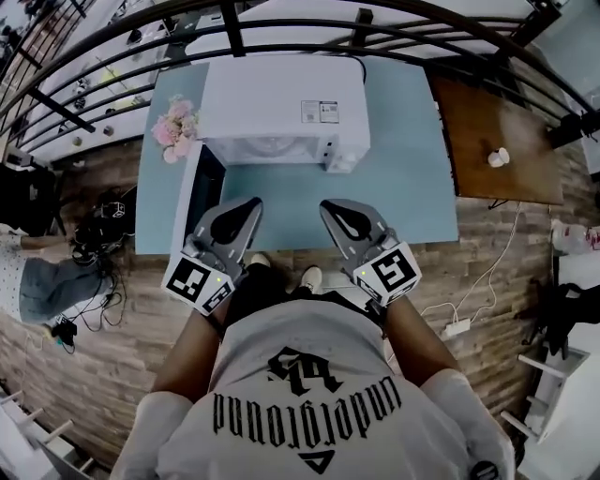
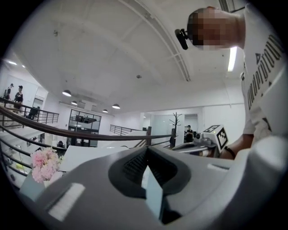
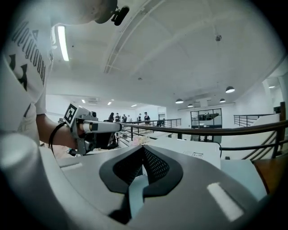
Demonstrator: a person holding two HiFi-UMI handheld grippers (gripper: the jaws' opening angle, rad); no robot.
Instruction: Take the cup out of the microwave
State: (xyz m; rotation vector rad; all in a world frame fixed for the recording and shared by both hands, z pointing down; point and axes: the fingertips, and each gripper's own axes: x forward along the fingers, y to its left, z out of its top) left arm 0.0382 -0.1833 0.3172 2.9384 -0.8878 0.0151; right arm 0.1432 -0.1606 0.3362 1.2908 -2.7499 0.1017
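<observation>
Both hand-held grippers are in front of the microwave [image 1: 281, 103], side by side and a little apart, with their tips pointing at it. The left gripper [image 1: 251, 202] has its two jaws pressed together with nothing between them. The right gripper [image 1: 330, 205] is the same, closed tight and holding nothing. Neither one touches the microwave.

The microwave is a white box with a small label [image 1: 320, 112] on its top. It stands on a light blue table [image 1: 412, 187]. Its door [image 1: 208, 186] is swung open at the microwave's left side, and the door's inner face looks dark. Pink flowers [image 1: 175, 127] sit just beside the microwave's left side.

The cup cannot be seen. The head view looks down on the microwave's roof, so the space inside is hidden, and where the cup is cannot be told. In both gripper views the gray gripper bodies fill the lower half, and only the microwave's top peeks over them.

A black railing [image 1: 281, 28] runs behind the microwave. To the right of the microwave is a brown table [image 1: 497, 112] with a small white thing [image 1: 498, 157], too small to make out.
</observation>
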